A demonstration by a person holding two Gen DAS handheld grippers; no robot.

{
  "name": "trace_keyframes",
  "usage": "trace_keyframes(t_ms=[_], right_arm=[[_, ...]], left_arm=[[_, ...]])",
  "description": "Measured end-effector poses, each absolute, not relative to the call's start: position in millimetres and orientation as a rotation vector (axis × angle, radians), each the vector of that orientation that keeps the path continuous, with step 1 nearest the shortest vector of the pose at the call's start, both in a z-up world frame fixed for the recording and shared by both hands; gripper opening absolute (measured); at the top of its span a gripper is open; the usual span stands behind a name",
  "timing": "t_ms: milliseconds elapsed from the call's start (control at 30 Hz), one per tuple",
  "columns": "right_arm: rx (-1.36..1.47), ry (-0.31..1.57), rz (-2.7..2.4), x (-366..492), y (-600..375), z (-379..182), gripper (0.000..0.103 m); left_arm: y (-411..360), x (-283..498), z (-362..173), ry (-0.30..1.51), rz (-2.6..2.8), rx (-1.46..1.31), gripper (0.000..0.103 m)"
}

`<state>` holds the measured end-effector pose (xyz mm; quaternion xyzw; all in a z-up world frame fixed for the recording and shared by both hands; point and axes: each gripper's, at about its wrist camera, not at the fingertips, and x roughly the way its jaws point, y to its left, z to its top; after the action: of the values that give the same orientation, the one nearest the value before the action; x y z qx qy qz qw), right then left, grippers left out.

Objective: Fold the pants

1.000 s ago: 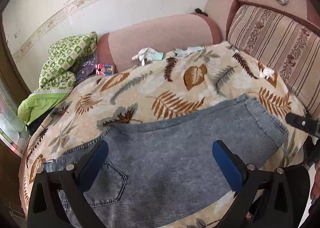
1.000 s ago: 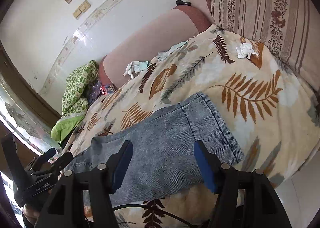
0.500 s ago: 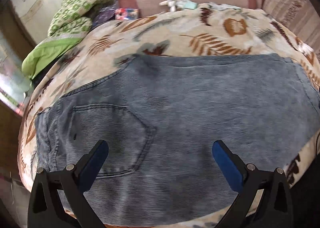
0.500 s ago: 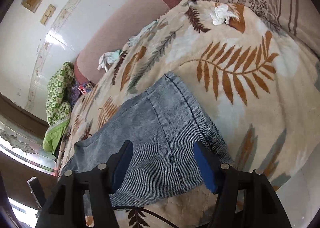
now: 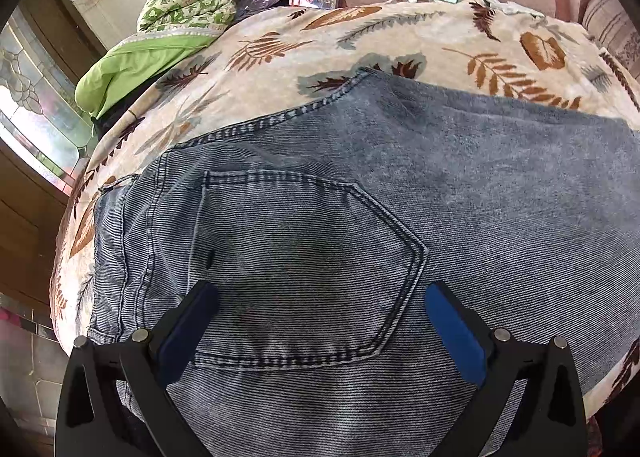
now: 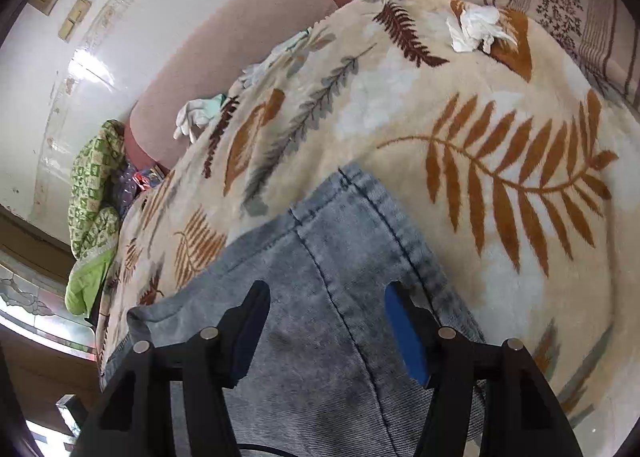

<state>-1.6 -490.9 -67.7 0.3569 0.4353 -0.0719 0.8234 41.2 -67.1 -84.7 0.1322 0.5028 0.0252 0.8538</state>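
Both jaws stand spread wide, grasping nothing. Left gripper (image 5: 320,321) frames the back pocket (image 5: 304,269) at lower centre; right gripper (image 6: 326,321) sits over the hem end. Grey-blue jeans (image 5: 440,185) lie flat across the leaf-patterned blanket (image 6: 500,137).

we see both views in bright daylight, sharp throughout. a glare patch shines on the white wall (image 6: 86,65) at upper left. fisheye bending curves everything toward dark, vignetted corners. shadows under the fabric are soft.
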Motion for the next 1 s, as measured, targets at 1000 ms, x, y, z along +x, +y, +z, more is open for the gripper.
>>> trace_keyframes(t_ms=[1000], right_arm=[[0.626, 0.909, 0.054, 45, -415, -57, 0.065]], left_arm=[[5, 44, -59, 0.95, 0.273, 0.228, 0.103]])
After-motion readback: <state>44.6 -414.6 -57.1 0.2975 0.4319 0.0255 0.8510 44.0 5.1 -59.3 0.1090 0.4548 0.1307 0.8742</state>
